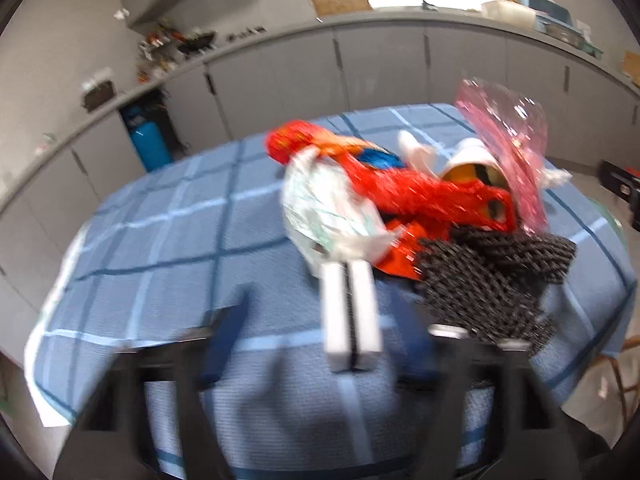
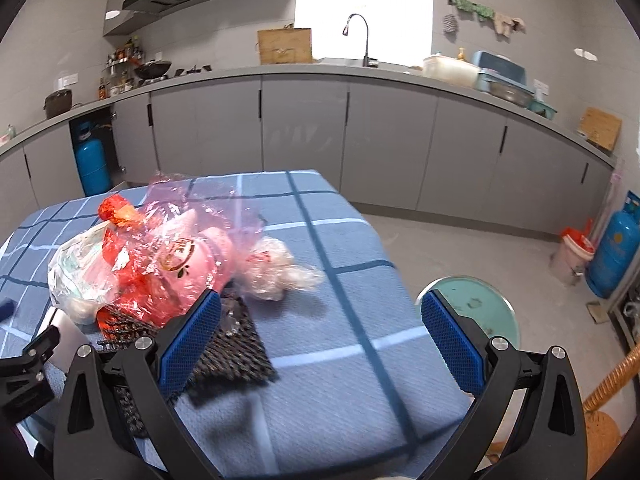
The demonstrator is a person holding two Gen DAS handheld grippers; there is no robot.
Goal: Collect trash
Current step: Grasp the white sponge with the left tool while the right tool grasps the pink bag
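Several pieces of trash lay heaped on the tabletop (image 2: pixel 340 360): a red wrapper (image 1: pixel 420 192), a pink plastic bag (image 2: pixel 192 248), a white crumpled bag (image 1: pixel 324 212) and black mesh (image 1: pixel 492 276). The left gripper (image 1: pixel 352 312) was clenched, its pale fingers (image 1: pixel 334 312) at the white bag's edge; whether they pinched it was unclear through blur. The right gripper (image 2: pixel 320 344) hung released beside the heap. Best practice: seize bunched film, not loose corners.

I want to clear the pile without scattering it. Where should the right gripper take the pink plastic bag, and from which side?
Probably the bunched neck of the pink plastic bag, from the right side; the open right gripper has free tablecloth there.
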